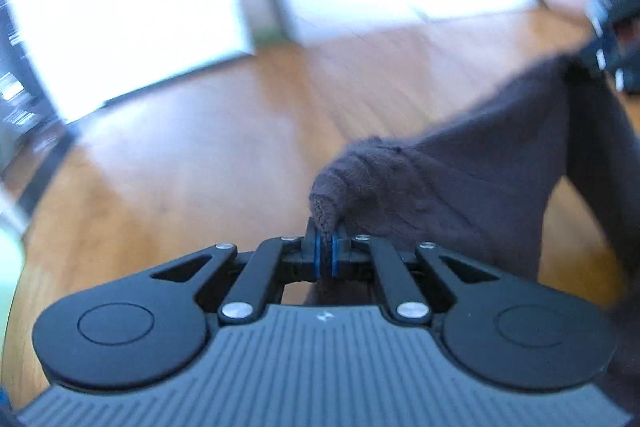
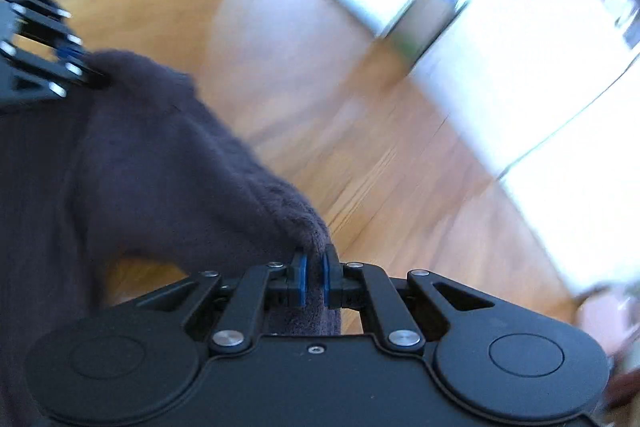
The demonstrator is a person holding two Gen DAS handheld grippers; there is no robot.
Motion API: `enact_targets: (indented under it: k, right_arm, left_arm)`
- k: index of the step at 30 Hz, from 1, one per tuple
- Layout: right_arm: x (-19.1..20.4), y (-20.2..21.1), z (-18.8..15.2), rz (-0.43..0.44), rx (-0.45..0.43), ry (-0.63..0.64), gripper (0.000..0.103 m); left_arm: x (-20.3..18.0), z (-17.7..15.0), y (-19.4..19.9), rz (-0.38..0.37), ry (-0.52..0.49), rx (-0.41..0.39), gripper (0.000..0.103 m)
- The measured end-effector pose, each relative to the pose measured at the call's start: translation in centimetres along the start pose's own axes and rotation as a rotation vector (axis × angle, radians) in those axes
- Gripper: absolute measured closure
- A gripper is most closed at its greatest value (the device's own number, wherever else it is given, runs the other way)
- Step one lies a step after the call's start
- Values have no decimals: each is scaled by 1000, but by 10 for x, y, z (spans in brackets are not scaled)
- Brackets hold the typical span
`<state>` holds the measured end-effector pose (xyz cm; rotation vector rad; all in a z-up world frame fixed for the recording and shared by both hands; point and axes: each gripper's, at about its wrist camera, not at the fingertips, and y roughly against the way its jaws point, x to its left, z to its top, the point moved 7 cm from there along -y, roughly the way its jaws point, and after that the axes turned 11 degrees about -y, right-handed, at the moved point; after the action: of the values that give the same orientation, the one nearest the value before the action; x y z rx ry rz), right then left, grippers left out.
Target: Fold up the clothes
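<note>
While both views blur, left tool (image 1: 327, 247) and right tool (image 2: 314, 277) each pinch the dark knit garment (image 1: 460, 179) stretched between them.

Legible text, labels, brands, numbers: none; both views are blurred and show no readable marking.

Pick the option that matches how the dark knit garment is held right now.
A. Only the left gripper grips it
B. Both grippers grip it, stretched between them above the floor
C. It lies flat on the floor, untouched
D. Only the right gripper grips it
B: the left gripper pinches one edge of the garment, the right gripper pinches another, and the cloth hangs between them above the wooden floor.
</note>
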<state>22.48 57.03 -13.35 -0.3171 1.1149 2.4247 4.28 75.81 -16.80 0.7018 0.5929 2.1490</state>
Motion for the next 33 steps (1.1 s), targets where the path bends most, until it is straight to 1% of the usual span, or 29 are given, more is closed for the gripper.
enact_targets:
  k: [1, 2, 3, 4, 5, 6, 8, 9, 10, 12, 13, 14, 15, 17, 19, 20, 22, 23, 24, 25, 27, 28, 29, 30, 31, 33]
  right_arm:
    - [1, 6, 17, -29, -84, -14, 95]
    - [2, 11, 34, -49, -167, -35, 92]
    - [5, 17, 47, -36, -236, -73, 80]
    - [9, 22, 58, -5, -281, -112, 70]
    - [14, 26, 65, 23, -311, -150, 44]
    - [20, 29, 63, 44, -304, -183, 33]
    - [31, 34, 57, 92, -283, -241, 33]
    - [34, 33, 43, 115, -251, -244, 34]
    - [31, 27, 22, 100, -204, -247, 34]
    - [25, 15, -18, 70, -110, -252, 34]
    - [20, 10, -39, 54, -58, -269, 34]
    - [8, 6, -65, 36, 6, -324, 34]
    - [-3, 4, -91, 21, 65, -386, 34]
    - [-28, 12, -141, 13, 147, -555, 34]
    - [-50, 30, -188, 35, 183, -751, 33]
    - [-61, 38, -213, 46, 202, -869, 33]
    - [-65, 60, -262, 98, 217, -1072, 33]
    - [-65, 71, -286, 127, 218, -1151, 33]
    - [-60, 83, -301, 149, 207, -1180, 33]
    - [-53, 94, -311, 171, 193, -1172, 33]
    - [-38, 116, -329, 217, 170, -1147, 33]
    - [-25, 123, -332, 242, 174, -1107, 33]
    - [-12, 127, -334, 269, 179, -1076, 33]
    - [-2, 127, -333, 307, 186, -1080, 33]
    - [8, 126, -333, 360, 190, -1119, 33]
    - [21, 117, -327, 454, 214, -1186, 31]
  left_arm:
    - [10, 4, 11, 43, 25, -33, 99]
    - [20, 8, 22, 87, 50, -66, 99]
    - [30, 13, 34, 130, 76, -99, 99]
    - [41, 14, 43, 178, 99, -122, 98]
    - [52, 4, 38, 243, 120, -98, 98]
    - [62, -14, 27, 281, 148, -29, 97]
    - [71, -57, 2, 258, 190, 162, 91]
    - [75, -79, -8, 248, 209, 249, 91]
    - [76, -97, -6, 246, 224, 295, 91]
    - [76, -124, 15, 228, 254, 308, 86]
    - [75, -137, 25, 219, 272, 312, 74]
    - [75, -147, 39, 206, 304, 306, 62]
    - [71, -157, 54, 178, 341, 298, 60]
    - [60, -176, 80, 136, 402, 295, 60]
    - [50, -196, 96, 110, 428, 306, 59]
    - [45, -207, 103, 100, 433, 314, 58]
    - [38, -226, 110, 89, 434, 342, 57]
    - [36, -227, 110, 66, 436, 342, 57]
    - [33, -227, 110, 42, 437, 341, 57]
    - [31, -226, 109, 20, 437, 337, 57]
    - [20, -213, 109, -23, 421, 294, 57]
    - [15, -208, 110, -47, 418, 274, 57]
    - [10, -205, 110, -81, 437, 259, 56]
    - [6, -205, 108, -112, 458, 259, 55]
    - [1, -205, 106, -137, 473, 261, 55]
    - [-8, -205, 99, -139, 460, 278, 55]
